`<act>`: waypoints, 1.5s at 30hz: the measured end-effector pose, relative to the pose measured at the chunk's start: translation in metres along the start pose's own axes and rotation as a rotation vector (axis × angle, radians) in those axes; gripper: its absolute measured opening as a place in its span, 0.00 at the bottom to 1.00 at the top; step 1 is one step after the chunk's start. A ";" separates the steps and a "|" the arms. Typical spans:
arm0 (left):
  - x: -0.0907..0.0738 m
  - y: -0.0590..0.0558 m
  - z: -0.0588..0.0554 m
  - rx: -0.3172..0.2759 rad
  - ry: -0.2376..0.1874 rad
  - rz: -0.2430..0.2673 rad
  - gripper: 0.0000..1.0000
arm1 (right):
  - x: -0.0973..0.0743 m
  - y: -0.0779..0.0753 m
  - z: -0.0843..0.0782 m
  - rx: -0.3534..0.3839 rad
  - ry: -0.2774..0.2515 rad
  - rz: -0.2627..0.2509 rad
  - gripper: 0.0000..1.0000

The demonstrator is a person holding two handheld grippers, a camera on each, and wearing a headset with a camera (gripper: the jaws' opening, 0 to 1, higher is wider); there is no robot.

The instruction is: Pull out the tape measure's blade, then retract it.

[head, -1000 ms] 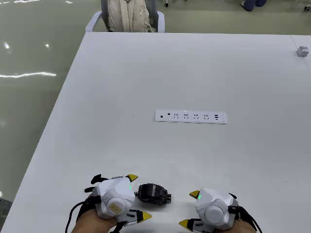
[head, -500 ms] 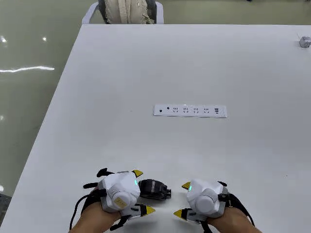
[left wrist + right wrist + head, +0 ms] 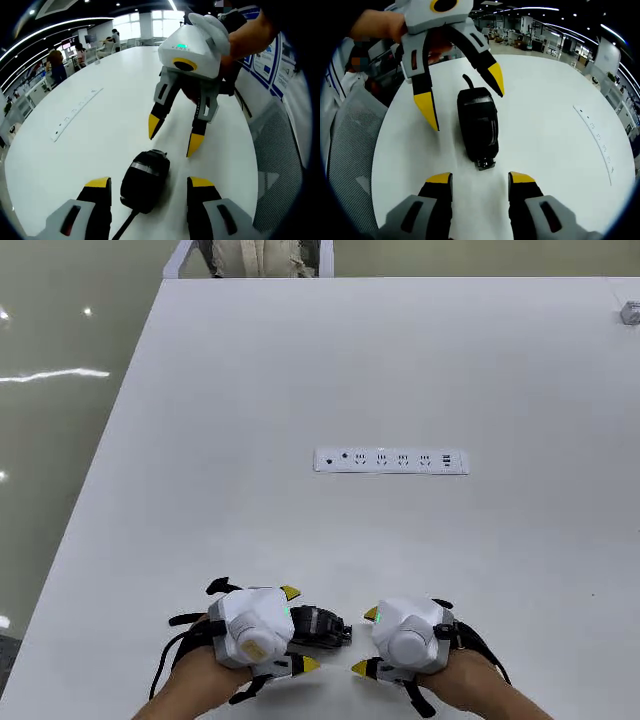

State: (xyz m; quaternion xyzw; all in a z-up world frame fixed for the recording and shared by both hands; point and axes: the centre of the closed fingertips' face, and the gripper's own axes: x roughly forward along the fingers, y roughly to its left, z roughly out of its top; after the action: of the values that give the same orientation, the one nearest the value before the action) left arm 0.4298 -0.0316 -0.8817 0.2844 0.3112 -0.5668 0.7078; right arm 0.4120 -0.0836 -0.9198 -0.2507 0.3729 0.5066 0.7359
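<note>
Both grippers have closed in on the target since a second ago; the right one shifted left, so its gap to the case is now small. Head camera also tilted, so ignore the background shift.

Left gripper (image 3: pixel 299 628): jaws spread wide, straddling the left half of the tape measure (image 3: pixel 322 625), no contact visible. Tape measure sits on the white table (image 3: pixel 300 390) at the near edge, between the two grippers, cord tail (image 3: pixel 122 231) trailing back between the left jaws, blade end (image 3: pixel 483 163) facing right. Right gripper (image 3: pixel 364 641): jaws also apart, holding nothing, tips just short of the blade end.

Handling, as a judgement: small rigid black case, probably dense for its size, smooth shell, likely to skate on this tabletop unless clamped. Left should grip across the case's two flat sides. Right should pinch the small metal end tab: thin, slick, easy to lose. Blade should be springy and snap back; pull straight and guide the return.

Writing: none readable on the case. Power strip (image 3: pixel 390 461) farther out mid-table; its markings are too small to read.
</note>
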 end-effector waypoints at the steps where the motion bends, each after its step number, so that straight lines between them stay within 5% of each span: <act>1: 0.001 0.000 0.000 0.000 0.001 -0.001 0.58 | 0.000 0.000 0.000 -0.001 0.000 0.000 0.44; 23: 0.011 -0.001 0.001 0.029 0.015 -0.043 0.47 | 0.022 -0.002 -0.002 -0.079 0.021 0.039 0.34; 45: 0.016 0.003 -0.002 0.053 0.034 -0.061 0.39 | 0.028 -0.004 0.007 -0.102 -0.014 0.076 0.24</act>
State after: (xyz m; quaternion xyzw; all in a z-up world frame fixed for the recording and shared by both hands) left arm 0.4350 -0.0398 -0.8947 0.3031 0.3167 -0.5913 0.6769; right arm 0.4238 -0.0640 -0.9386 -0.2700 0.3507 0.5541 0.7050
